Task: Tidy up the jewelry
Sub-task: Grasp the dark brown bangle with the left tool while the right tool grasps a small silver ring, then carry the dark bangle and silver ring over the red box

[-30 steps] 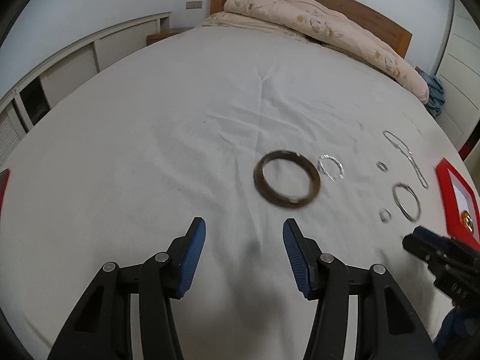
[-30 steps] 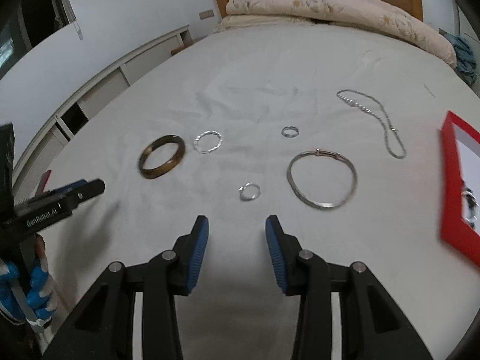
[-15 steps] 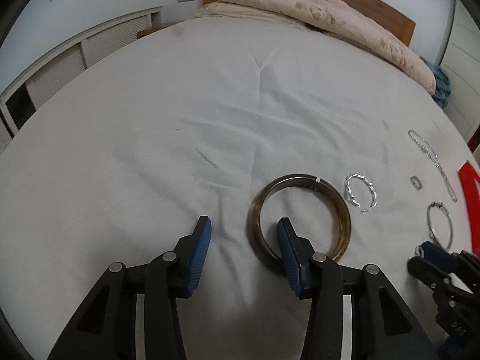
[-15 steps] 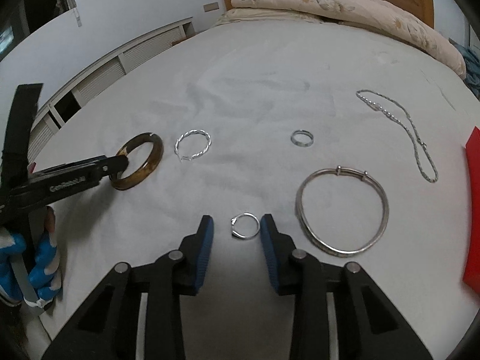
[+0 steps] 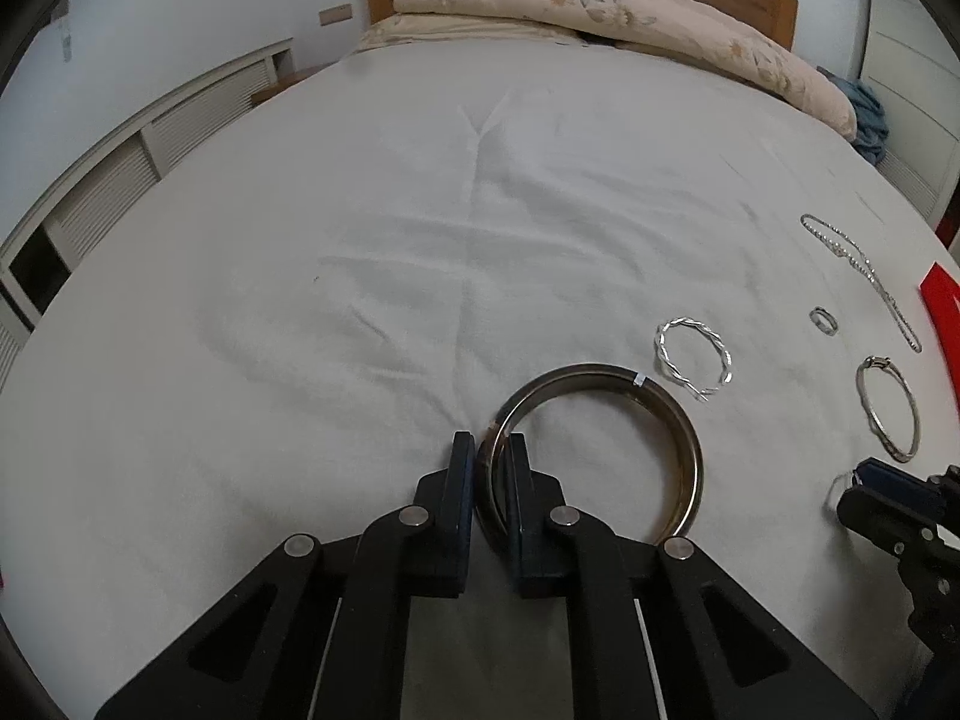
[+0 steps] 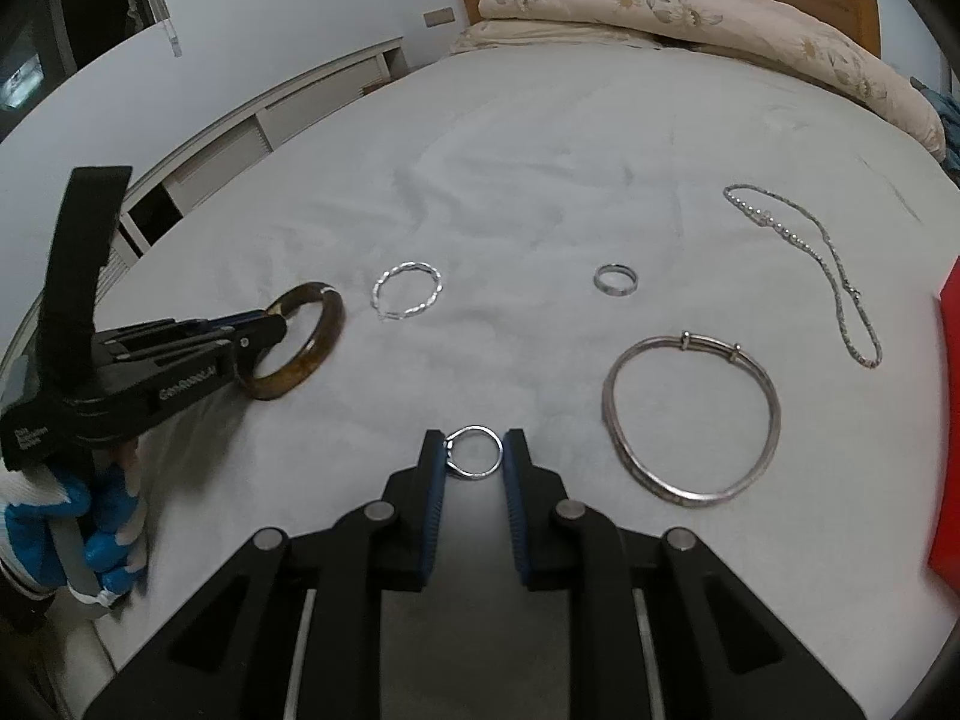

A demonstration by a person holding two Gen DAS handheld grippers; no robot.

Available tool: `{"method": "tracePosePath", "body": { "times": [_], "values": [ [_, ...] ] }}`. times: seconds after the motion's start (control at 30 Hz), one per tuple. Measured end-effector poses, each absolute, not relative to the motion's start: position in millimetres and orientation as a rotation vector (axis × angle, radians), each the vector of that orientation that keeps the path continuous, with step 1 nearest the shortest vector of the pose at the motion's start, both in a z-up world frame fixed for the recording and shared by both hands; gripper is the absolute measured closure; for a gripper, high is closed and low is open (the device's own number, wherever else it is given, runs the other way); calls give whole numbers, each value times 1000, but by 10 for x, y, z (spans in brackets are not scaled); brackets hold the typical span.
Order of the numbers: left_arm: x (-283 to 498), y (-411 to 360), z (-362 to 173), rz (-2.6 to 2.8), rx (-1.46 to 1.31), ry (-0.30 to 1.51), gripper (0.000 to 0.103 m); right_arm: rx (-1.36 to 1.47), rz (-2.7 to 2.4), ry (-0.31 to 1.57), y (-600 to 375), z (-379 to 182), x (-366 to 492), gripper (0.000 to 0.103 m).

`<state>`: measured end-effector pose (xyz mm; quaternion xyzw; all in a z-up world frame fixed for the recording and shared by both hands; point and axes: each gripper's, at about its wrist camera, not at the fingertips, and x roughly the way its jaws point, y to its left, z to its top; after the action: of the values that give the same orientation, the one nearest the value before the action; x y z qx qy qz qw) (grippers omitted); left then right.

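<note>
A glossy amber-brown bangle [image 6: 303,345], round and thick-rimmed.

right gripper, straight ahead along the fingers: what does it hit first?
The small silver ring, already lying between the right gripper's open fingers. Past it the line looks like bare white bedsheet; the twisted bangle and plain ring seem off to either side, though fisheye depth is uncertain.

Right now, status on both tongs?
Left tongs shut on brown bangle. Right tongs open, straddling small ring. Nothing blocking.
</note>
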<state>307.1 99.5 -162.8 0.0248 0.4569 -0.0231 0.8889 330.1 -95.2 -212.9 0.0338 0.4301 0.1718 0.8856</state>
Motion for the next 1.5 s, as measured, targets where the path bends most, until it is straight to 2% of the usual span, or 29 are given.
{"method": "tracePosePath", "body": {
  "times": [0.3,0.57,1.03,1.5],
  "values": [
    [2743,990,-1293,-58,40,932,94,107,370,843,-1101,-1739,2949,85],
    [2515,592,-1019,-128,51,913,94,128,314,788,-1449,-1330,2544,85],
    [2448,-1076,-771,-371,102,900,94,148,106,761,-2880,-1027,2044,85],
    [2910,-2632,-1003,-506,218,901,94,162,-6,809,-4365,-1266,2545,85]
  ]
}}
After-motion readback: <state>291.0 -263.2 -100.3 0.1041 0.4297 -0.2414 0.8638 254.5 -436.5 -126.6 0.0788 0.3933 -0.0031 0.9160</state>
